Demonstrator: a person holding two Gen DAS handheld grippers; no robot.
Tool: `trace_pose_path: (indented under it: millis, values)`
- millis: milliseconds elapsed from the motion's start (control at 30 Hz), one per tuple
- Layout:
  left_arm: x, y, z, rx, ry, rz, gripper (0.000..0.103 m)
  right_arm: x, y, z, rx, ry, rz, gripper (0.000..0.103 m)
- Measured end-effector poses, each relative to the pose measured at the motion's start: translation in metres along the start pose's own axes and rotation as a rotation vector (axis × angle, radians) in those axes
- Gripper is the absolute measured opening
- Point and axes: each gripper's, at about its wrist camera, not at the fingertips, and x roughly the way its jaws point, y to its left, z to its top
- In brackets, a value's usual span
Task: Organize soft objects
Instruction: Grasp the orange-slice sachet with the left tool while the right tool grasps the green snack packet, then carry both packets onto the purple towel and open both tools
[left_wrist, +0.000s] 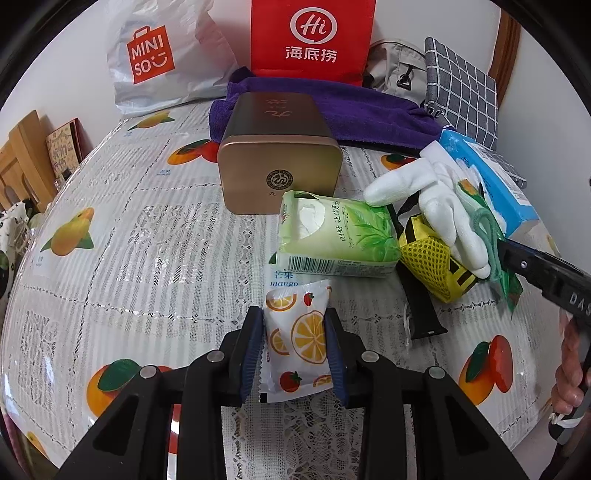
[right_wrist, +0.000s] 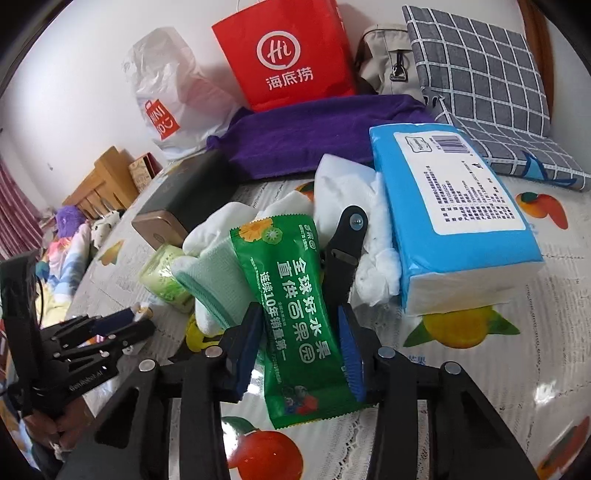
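- Now my left gripper (left_wrist: 295, 332) is clamped on the lemon-print packet (left_wrist: 297, 339), low over the table (left_wrist: 129, 258)
- My right gripper (right_wrist: 301, 328) pinches the green snack packet (right_wrist: 295, 314) beside a white glove (right_wrist: 340, 188)
- Just beyond lie a green tissue pack (left_wrist: 336, 240), blue tissue pack (right_wrist: 454, 206) and gold tin (left_wrist: 280, 147)

The left tongs (left_wrist: 294, 338) point steeply down, their blue pads (left_wrist: 255, 350) pressed on both sides of a white sachet (left_wrist: 295, 343). The right tongs (right_wrist: 301, 345) tilt down likewise, clamped on a green packet (right_wrist: 295, 314). A hand (left_wrist: 570, 369) grips the right tongs' handle, to the right of the left tongs
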Motion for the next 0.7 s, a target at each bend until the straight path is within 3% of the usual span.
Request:
trace_pose_path:
  millis: [200,300,500,700]
  values:
    - [-0.003,0.006,-0.002,-0.031,0.018,0.004,0.032,-0.03,0.011,-0.009,-0.06,-0.046,-0.015,0.033]
    - [-0.006,0.011,-0.005,-0.052,0.025,0.012,0.032,-0.049,0.009,-0.019,-0.079,-0.064,-0.063,0.033]
    - [-0.011,0.017,-0.009,-0.083,0.035,0.031,0.031,-0.063,-0.02,-0.045,-0.034,0.007,-0.246,0.033]
    - [-0.027,0.013,-0.007,-0.084,0.015,0.042,0.031,-0.054,-0.049,-0.066,0.031,0.062,-0.298,0.033]
